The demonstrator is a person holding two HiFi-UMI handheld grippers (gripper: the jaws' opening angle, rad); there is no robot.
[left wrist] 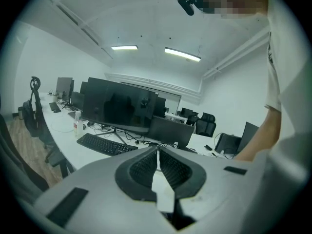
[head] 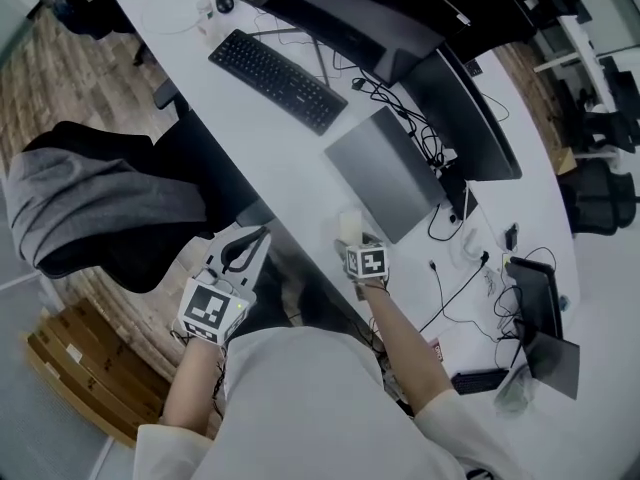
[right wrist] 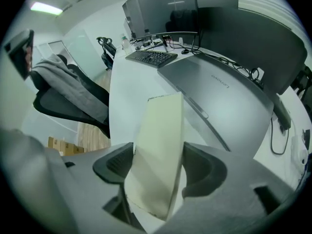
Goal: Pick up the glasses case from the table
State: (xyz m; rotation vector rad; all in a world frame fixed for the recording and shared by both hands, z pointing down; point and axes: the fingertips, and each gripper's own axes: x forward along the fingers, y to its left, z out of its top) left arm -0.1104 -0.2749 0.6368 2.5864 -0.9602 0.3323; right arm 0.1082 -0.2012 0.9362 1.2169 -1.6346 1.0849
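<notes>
The glasses case (right wrist: 158, 150) is a pale cream, flat oblong. It stands on end between the pads of my right gripper (right wrist: 158, 156), which is shut on it and points steeply down at the white table (right wrist: 129, 96). In the head view the glasses case (head: 350, 225) shows just beyond the right gripper (head: 354, 240), near the front corner of a closed grey laptop (head: 385, 173). My left gripper (head: 258, 240) hangs off the table's near edge, over the floor. In the left gripper view its jaws meet at the tips of the left gripper (left wrist: 157, 152), with nothing between them.
A black keyboard (head: 278, 66) and dark monitors (head: 350, 8) stand further along the table. Cables (head: 455, 268) and small devices lie to the right. An office chair with a grey jacket (head: 100, 203) stands at the left, with cardboard boxes (head: 80, 368) on the floor.
</notes>
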